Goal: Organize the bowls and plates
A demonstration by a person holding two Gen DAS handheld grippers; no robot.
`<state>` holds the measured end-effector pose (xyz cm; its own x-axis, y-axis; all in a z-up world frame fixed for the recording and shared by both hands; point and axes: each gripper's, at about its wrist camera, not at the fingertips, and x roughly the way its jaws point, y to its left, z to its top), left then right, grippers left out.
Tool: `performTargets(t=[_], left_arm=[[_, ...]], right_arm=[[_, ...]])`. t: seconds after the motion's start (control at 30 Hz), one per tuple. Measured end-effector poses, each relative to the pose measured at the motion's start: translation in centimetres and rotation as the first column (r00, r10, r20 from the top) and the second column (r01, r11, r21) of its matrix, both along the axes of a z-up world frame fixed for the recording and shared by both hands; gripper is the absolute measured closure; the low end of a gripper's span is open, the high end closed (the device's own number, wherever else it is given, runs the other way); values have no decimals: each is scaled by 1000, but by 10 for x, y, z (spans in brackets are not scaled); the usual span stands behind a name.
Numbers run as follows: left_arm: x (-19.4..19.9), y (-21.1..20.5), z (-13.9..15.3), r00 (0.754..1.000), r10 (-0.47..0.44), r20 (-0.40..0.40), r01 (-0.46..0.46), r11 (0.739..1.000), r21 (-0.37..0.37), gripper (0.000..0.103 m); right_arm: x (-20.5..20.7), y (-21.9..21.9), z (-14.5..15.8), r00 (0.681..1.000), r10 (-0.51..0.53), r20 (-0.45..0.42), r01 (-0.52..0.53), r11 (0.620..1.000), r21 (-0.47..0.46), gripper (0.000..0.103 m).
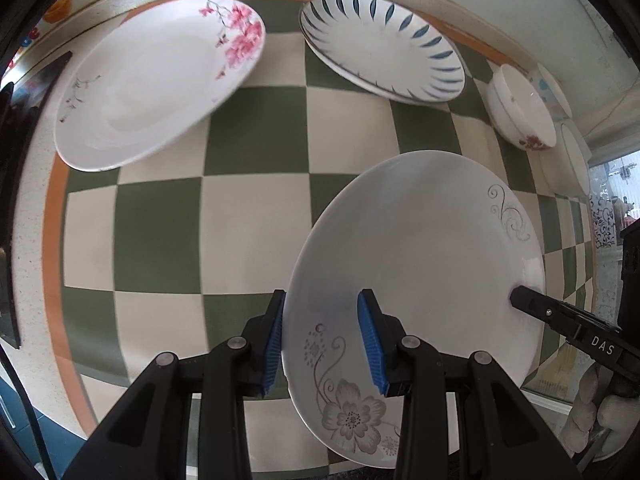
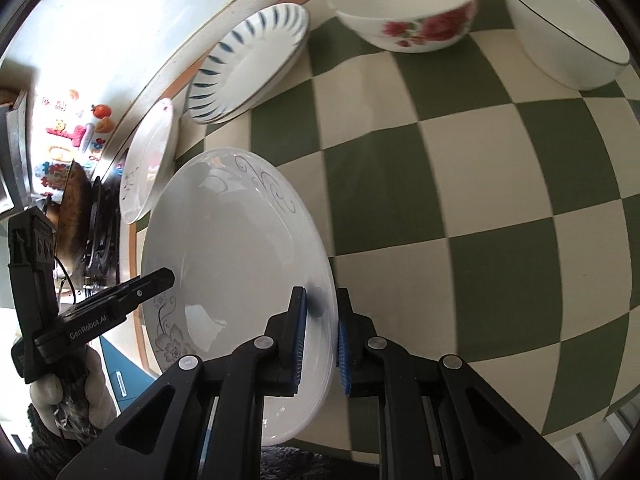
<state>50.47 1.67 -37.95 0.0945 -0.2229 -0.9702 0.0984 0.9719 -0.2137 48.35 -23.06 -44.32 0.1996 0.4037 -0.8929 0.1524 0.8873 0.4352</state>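
Note:
A white plate with grey flower and swirl prints (image 1: 420,248) hangs tilted above the green-and-cream checked cloth (image 1: 256,216). My left gripper (image 1: 322,298) is shut on its near rim, blue pads on either side. My right gripper (image 2: 321,294) is shut on the same plate (image 2: 232,240) at the opposite rim. On the cloth lie a pink-blossom plate (image 1: 160,80), a blue-leaf plate stack (image 1: 380,44), a red-flowered bowl (image 2: 408,8) and a black-rimmed white bowl (image 2: 568,28).
More bowls (image 1: 576,160) stand by the wall at the far right of the cloth. A stove with a dark wok (image 2: 74,208) sits beyond the counter's left end. Gloved hands (image 2: 80,384) hold both grippers.

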Motion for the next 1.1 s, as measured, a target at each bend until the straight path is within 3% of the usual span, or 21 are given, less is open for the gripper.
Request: performTargets(t=[0.57, 0.67, 0.77, 0.83, 0.97, 1.1], left_arm=[[-7, -1, -20, 998, 45, -53, -45, 999, 12, 70], [-6, 8, -16, 993, 93, -75, -93, 996, 12, 70], [-8, 26, -4, 981, 175, -89, -178, 984, -25, 69], [-8, 38, 10, 972, 224, -73, -228, 972, -52, 69], [-4, 59, 43, 953, 301, -14, -301, 949, -93, 69], [18, 83, 64, 924, 382, 0, -375, 910, -178, 67]], right_arm=[[15, -3, -17, 999, 9, -52, -10, 1000, -30, 86], [17, -7, -25, 996, 8, -83, -7, 1000, 7, 85], [21, -24, -34, 988, -30, -151, 47, 993, 109, 84], [24, -36, -35, 983, -55, -175, 81, 987, 142, 77], [38, -39, -7, 989, -67, -129, 83, 989, 124, 75], [64, 3, 45, 999, 27, -29, -22, 985, 169, 71]])
